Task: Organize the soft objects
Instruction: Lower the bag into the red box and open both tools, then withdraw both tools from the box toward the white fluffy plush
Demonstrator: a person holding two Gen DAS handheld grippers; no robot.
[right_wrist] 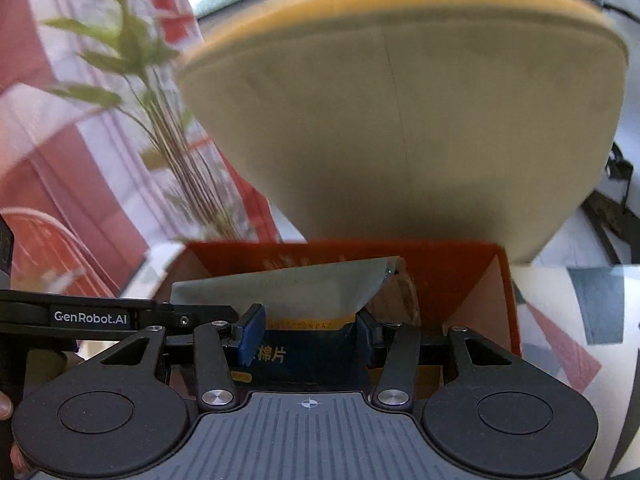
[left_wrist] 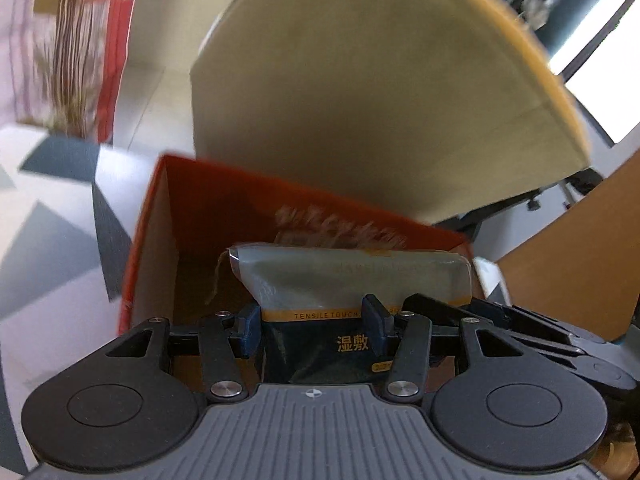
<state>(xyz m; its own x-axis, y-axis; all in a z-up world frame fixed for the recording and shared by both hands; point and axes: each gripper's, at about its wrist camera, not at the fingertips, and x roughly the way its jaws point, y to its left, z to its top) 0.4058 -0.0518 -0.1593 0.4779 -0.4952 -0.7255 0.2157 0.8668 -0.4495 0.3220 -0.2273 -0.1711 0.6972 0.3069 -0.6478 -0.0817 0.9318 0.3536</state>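
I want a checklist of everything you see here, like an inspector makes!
Surface: grey patterned floor below; no table seen.
Job's things: dark blue pouch with a grey top, held over the open orange box.
Clutter: nothing seen.
Grippers: left tool and right tool both pinch the pouch.
Cables: nothing seen.
Surroundings: beige seat behind the box, plant, red-and-white wall, window.
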